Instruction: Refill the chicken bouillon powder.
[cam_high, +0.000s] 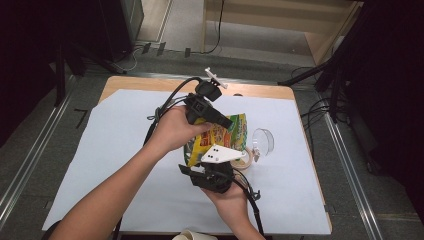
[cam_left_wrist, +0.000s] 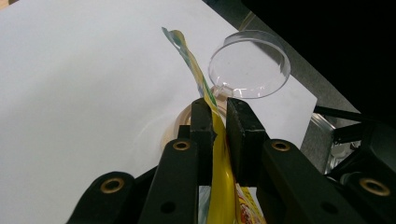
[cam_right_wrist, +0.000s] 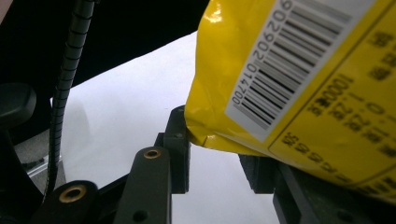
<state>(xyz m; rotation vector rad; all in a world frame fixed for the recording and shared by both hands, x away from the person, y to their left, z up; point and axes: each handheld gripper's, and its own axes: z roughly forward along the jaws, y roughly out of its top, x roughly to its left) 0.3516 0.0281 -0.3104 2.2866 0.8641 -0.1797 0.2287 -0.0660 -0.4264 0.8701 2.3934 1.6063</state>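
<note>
Left tool (cam_left_wrist: 219, 119) pinches the snack bag's (cam_high: 220, 137) upper edge, above the clear lid (cam_high: 263, 141). Right tool (cam_right_wrist: 219, 154) holds the bag's lower end; the long axis runs between them.

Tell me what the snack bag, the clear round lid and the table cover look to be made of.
Snack bag: thin glossy plastic film, probably; it creases, shines and carries a printed barcode.
Clear round lid: transparent hard plastic, it seems; the sheet shows through it and its rim catches light.
Table cover: matte white sheet, paper or thin plastic; it lies flat without glare, which one is unclear.
</note>
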